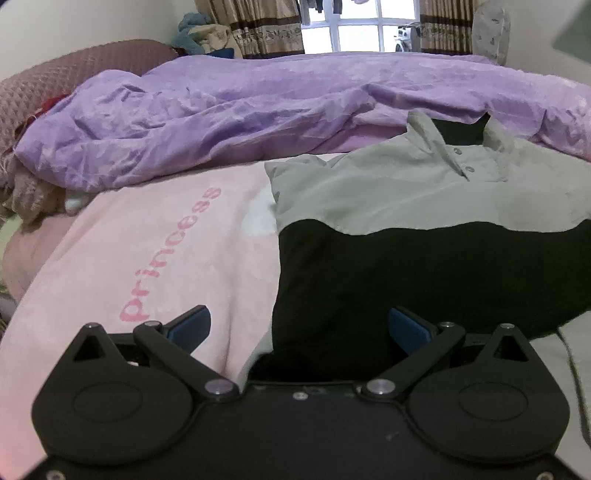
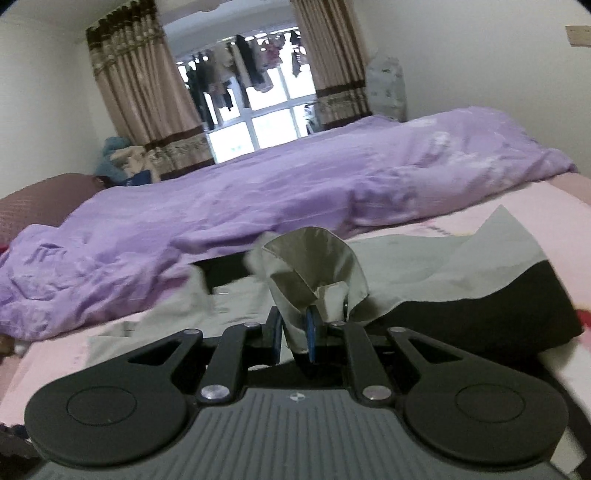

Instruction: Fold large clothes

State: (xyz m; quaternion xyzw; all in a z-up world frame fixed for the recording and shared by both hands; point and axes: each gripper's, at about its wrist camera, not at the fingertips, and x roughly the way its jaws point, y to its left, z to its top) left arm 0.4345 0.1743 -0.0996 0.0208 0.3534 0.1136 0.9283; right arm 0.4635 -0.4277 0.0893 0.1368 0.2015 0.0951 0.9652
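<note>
A grey and black polo shirt [image 1: 406, 206] lies spread on the pink blanket [image 1: 155, 243], collar toward the far side. My left gripper [image 1: 299, 326] is open, its blue pads apart, over the shirt's black lower part near its left edge. In the right wrist view my right gripper [image 2: 308, 325] is shut on a bunched fold of the shirt's grey cloth [image 2: 317, 266], which stands up above the fingers. The rest of the shirt [image 2: 461, 280] lies flat beyond it.
A crumpled purple duvet [image 1: 258, 110] lies across the bed behind the shirt. A maroon headboard cushion [image 1: 55, 85] and a pile of clothes [image 1: 199, 33] are at the far left. Curtains and a window [image 2: 258, 122] stand behind the bed.
</note>
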